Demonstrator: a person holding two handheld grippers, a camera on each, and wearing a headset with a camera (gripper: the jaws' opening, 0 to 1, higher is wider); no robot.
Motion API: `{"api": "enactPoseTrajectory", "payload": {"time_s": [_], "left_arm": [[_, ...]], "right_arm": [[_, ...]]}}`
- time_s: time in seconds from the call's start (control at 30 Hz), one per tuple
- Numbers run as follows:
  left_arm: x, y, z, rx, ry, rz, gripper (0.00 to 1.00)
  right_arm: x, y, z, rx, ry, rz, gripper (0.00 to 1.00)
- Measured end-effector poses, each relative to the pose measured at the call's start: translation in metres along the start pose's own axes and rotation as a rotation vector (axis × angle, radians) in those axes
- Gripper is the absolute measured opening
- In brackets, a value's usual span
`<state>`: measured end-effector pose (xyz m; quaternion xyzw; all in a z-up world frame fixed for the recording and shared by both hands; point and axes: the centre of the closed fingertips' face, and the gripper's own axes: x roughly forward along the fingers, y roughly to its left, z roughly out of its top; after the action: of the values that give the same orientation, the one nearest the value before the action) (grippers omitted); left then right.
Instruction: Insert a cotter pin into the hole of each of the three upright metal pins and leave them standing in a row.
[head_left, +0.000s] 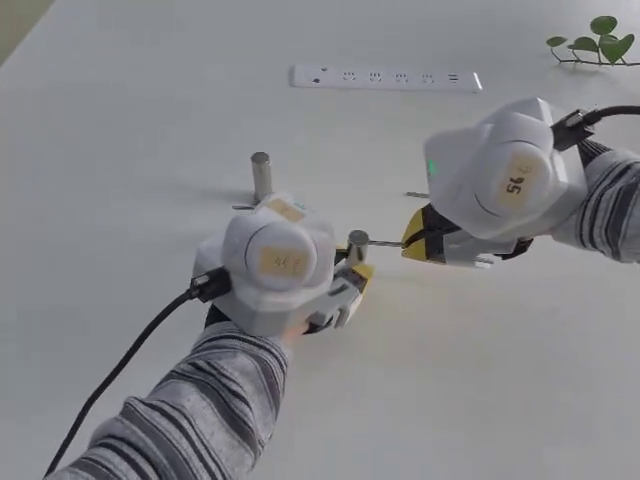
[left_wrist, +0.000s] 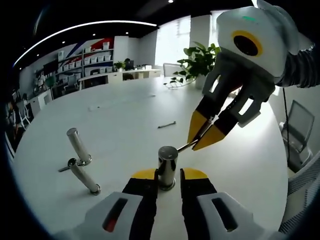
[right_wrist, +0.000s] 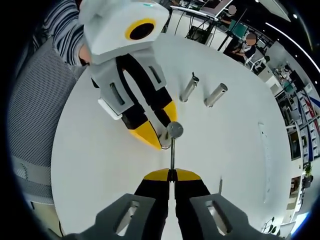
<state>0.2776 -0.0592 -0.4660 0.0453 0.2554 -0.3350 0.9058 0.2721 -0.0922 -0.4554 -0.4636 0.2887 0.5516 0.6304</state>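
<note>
Steady now: the smooth, polished steel cylinder pin (left_wrist: 167, 160) was held upright on the matte white table (left_wrist: 125, 115), clamped near its base by the yellow-tipped left gripper (left_wrist: 168, 176). The thin wire cotter pin (right_wrist: 172, 150) was pinched in the all-but-closed right gripper (right_wrist: 171, 175), its tip at the pin's head. At nine o'clock a second steel pin (left_wrist: 84, 176), seemingly pinned already, and a third steel pin (left_wrist: 79, 145) were seen. At twelve lay a spare cotter pin (left_wrist: 166, 125). Two insertions were judged left.
</note>
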Motion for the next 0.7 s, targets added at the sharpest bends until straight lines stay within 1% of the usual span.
{"api": "enactPoseTrajectory", "payload": {"time_s": [0.23, 0.4, 0.5, 0.7], "left_arm": [[0.001, 0.003, 0.001, -0.027, -0.002, 0.015, 0.10], [0.002, 0.002, 0.001, -0.031, -0.001, 0.021, 0.10], [0.002, 0.002, 0.000, -0.020, 0.001, 0.027, 0.10], [0.002, 0.002, -0.003, -0.036, 0.011, 0.040, 0.10]], "right_arm": [[0.000, -0.001, 0.005, -0.005, 0.007, -0.006, 0.00], [0.000, 0.000, 0.012, 0.028, -0.017, 0.000, 0.00], [0.002, -0.001, 0.014, 0.021, -0.015, -0.004, 0.00], [0.004, -0.001, 0.017, 0.002, -0.021, -0.009, 0.00]]}}
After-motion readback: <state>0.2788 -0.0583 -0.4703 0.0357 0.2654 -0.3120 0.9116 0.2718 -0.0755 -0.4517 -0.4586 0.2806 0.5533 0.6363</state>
